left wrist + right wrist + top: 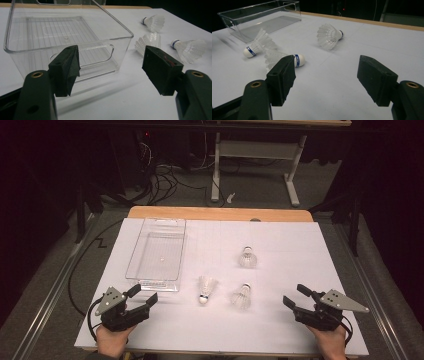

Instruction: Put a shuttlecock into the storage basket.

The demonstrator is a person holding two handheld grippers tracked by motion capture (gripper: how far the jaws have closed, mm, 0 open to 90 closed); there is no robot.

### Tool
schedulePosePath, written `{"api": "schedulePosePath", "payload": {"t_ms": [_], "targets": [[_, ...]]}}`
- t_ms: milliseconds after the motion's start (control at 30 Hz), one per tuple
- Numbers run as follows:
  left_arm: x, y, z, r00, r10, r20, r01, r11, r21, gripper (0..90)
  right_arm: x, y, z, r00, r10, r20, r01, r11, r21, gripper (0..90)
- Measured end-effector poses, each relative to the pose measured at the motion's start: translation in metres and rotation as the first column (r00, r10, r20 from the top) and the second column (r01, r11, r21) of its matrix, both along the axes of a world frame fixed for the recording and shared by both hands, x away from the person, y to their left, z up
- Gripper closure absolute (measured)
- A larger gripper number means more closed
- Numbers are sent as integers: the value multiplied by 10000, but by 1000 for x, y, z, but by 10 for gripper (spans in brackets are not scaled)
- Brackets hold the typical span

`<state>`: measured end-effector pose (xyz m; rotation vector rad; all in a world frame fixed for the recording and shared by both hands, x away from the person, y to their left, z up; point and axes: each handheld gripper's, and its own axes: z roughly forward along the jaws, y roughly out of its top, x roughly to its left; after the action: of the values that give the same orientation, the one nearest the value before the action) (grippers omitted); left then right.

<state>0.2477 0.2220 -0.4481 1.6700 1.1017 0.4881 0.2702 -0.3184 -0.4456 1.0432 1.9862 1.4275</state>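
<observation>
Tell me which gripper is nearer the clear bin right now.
Left. The left gripper sits just below the clear bin's near end; the right gripper is far across the table, past the shuttlecocks.

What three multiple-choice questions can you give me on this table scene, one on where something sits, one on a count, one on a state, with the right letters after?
1. Where does the clear bin sit on the white sheet?
A. on its left side
B. at its right edge
C. between the two hands

2. How many shuttlecocks lie on the sheet?
A. two
B. three
C. five

3. How do the jaws of the left tool and the right tool stand?
A. both shut on a shuttlecock
B. one open, one shut
C. both open with nothing between them

Answers:
1 A, the high view shows the bin left of all the shuttlecocks.
2 B, one far shuttlecock, one near the bin and one at the right.
3 C, each gripper view shows a wide gap over bare sheet.
</observation>
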Motion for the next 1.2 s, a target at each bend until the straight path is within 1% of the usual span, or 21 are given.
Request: {"api": "schedulePosePath", "payload": {"t_ms": [100, 200, 300, 400, 600, 733, 1033, 1200], "targets": [[0, 0, 1, 9999, -117, -3, 117, 9999, -19, 320, 1, 1, 0, 10000, -10, -14, 10, 10000, -35, 311], [1, 0, 0, 9998, -194, -89, 194, 9998, 35, 322, 2, 1, -1, 10000, 3, 0, -3, 10000, -61, 311], [0, -2, 1, 9999, -170, 21, 169, 9998, 94, 323, 3, 1, -1, 10000, 25, -32, -25, 10000, -65, 310], [-1, -2, 2, 9999, -169, 38, 168, 9998, 92, 321, 3, 1, -1, 10000, -2, -40, 2, 10000, -43, 311], [0, -4, 2, 9999, -157, -15, 157, 9998, 114, 321, 4, 1, -1, 10000, 28, -60, -28, 10000, 34, 310], [1, -5, 2, 9997, -235, -25, 235, 9996, 149, 323, 4, 1, -1, 10000, -15, -71, 15, 10000, 48, 310], [1, -6, 3, 9996, -284, -56, 284, 9996, 93, 325, 4, 0, -1, 9999, -26, -137, 28, 9999, 99, 308], [1, -8, 4, 9995, -313, -7, 313, 9994, 141, 326, 4, 0, -1, 9999, -17, -132, 19, 9999, 139, 308]]}}
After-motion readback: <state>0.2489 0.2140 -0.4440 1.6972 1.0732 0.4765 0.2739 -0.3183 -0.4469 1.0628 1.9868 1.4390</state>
